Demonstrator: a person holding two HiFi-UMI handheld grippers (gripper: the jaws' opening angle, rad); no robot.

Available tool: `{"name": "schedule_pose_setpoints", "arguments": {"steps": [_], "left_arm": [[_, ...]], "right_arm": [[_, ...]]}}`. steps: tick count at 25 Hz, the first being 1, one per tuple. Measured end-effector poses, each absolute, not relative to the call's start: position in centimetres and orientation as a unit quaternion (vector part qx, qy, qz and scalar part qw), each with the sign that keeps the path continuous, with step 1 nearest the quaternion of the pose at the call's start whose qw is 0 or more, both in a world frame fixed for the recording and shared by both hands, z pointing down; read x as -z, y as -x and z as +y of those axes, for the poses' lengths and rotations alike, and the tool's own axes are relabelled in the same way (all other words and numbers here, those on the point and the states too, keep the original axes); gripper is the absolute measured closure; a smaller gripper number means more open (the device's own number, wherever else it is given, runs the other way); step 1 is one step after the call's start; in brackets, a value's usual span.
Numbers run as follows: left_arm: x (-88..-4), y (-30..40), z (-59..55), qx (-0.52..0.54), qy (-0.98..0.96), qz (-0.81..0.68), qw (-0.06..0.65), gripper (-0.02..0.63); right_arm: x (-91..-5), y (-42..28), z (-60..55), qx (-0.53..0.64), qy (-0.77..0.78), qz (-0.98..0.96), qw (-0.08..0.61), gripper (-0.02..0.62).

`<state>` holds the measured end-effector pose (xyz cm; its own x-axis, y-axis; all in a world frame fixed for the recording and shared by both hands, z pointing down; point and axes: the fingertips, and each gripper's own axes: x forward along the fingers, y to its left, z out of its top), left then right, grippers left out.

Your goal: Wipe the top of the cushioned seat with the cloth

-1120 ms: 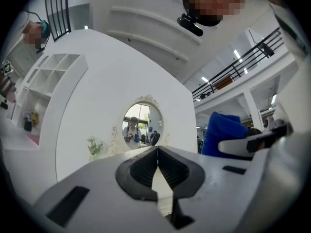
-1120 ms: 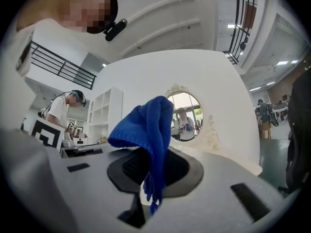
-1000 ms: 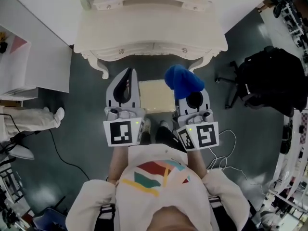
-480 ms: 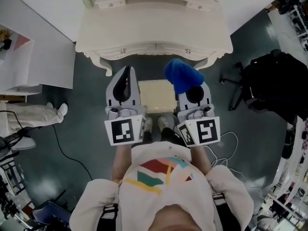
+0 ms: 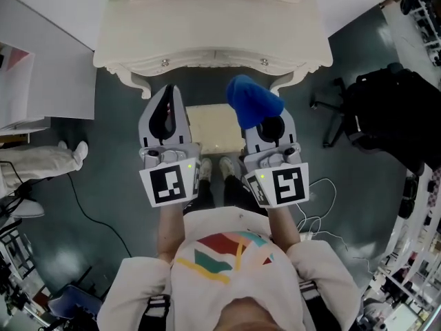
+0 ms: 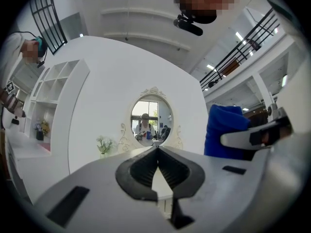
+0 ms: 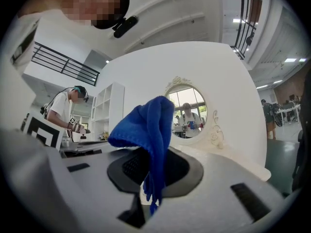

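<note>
Holding the blue cloth [image 7: 148, 120] in its fingers, the right gripper [image 7: 154, 152] is clamped on only a narrow fold. Most of the fabric stands up in a loose bunch above the fingers, and a short tail hangs below. The left gripper [image 6: 156, 149] has its fingers pressed together on nothing. Both grippers are held up in front of the person, and the cushioned seat [image 5: 215, 131] sits on the floor below and between them, just before the ornate white worktop [image 5: 207, 33]. The cloth is well apart from the seat's top.

The main risk is the thin pinch: dragged across the cushion, the cloth could pull free. Bunched as it is, it would touch only a small patch, so edges and corners might be missed. Pressing down could also bring the hard fingers against the upholstery. The seat looks light and may slide on the smooth floor, as the left gripper is not steadying it. The person's shoes [image 5: 217, 167] stand just beside its near edge.

No brand or word can be read. The cubes carry black-and-white square markers [image 5: 170, 185], which are patterns, not text. The shirt shows coloured stripes only. A small dark object at the worktop's far edge may bear print, but it is too small to tell.
</note>
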<state>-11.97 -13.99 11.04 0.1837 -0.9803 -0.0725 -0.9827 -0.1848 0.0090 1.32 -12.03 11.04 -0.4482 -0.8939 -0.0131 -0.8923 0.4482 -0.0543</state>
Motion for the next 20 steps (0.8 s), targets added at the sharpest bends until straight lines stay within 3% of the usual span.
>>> {"name": "schedule_pose_setpoints", "arguments": {"steps": [9, 20], "left_arm": [[-18.0, 13.1, -17.9, -0.065, 0.753, 0.655, 0.015, 0.601], [-30.0, 14.0, -18.4, -0.015, 0.768, 0.640, 0.032, 0.601]], "right_arm": [[-18.3, 0.7, -16.8, 0.028, 0.498, 0.866, 0.032, 0.559], [-32.1, 0.8, -18.2, 0.084, 0.502, 0.861, 0.012, 0.560]]}}
